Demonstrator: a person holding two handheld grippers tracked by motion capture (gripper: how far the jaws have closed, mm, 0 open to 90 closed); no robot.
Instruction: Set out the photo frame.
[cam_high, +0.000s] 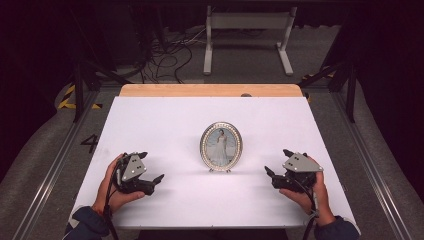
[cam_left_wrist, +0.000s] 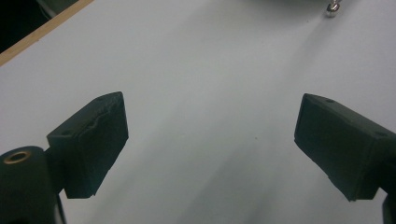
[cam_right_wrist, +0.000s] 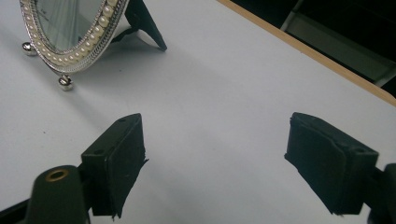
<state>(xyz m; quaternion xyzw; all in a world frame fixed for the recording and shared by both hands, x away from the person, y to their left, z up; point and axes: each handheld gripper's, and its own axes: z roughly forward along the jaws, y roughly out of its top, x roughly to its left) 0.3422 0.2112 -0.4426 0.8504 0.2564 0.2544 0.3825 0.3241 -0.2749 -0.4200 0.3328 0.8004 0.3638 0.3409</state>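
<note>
1. In the high view, the oval silver picture frame with a pearl-beaded rim (cam_high: 221, 146) stood upright near the middle of the white-topped table (cam_high: 165, 120), its face turned toward me and its small ball feet on the surface. My left claw (cam_high: 151, 167) rested low over the table to the left of the frame, well apart from it, with its jaws spread and nothing between them. My right claw (cam_high: 278, 162) sat to the right of the frame, also apart from it, jaws parted and empty. Both pointed inward toward the frame. My left hand (cam_high: 112, 187) and my right hand (cam_high: 310, 192) came in from the near edge, dark sleeves at the wrists. A bare wooden strip (cam_high: 210, 90) ran along the table's far edge.

2. In the left claw's view, the two black jaws stood wide apart over plain white table (cam_left_wrist: 205, 93), gripping nothing. One shiny ball foot (cam_left_wrist: 332, 9) of the frame peeked in at the top right, far ahead of the jaws. The wooden edge (cam_left_wrist: 42, 32) crossed the top left corner.

3. In the right claw's view, the jaws were likewise open and empty. The frame (cam_right_wrist: 88, 42) stood ahead to the left, leaning back on its black rear prop (cam_right_wrist: 142, 23), with two ball feet touching the table (cam_right_wrist: 224, 84). It was clear of both jaws.
</note>
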